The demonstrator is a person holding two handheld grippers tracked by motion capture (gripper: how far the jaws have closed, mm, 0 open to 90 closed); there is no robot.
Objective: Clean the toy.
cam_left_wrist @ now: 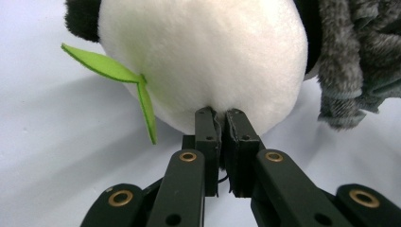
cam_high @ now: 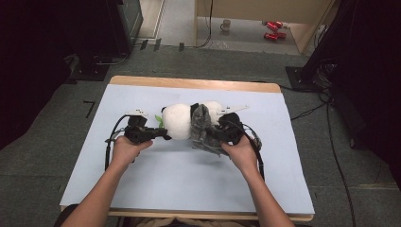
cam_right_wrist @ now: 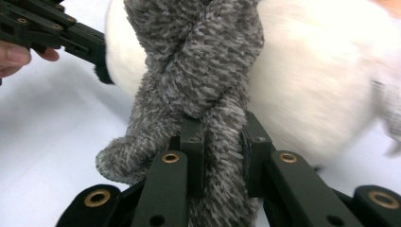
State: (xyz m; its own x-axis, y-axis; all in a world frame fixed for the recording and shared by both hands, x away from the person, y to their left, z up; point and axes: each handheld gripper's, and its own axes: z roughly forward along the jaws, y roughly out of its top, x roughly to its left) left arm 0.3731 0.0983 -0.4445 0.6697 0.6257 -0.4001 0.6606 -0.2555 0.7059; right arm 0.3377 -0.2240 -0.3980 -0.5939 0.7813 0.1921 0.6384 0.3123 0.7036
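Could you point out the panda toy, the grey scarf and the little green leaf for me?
panda toy [cam_high: 176, 121], high view, on its white head.
grey scarf [cam_right_wrist: 203, 61], right gripper view, on the crossed knot.
green leaf [cam_left_wrist: 101, 64], left gripper view, on the upper blade.

No words, labels, brands or numbers can be read in any view (the red cans on the far floor are too small and blurred for their print to be made out).
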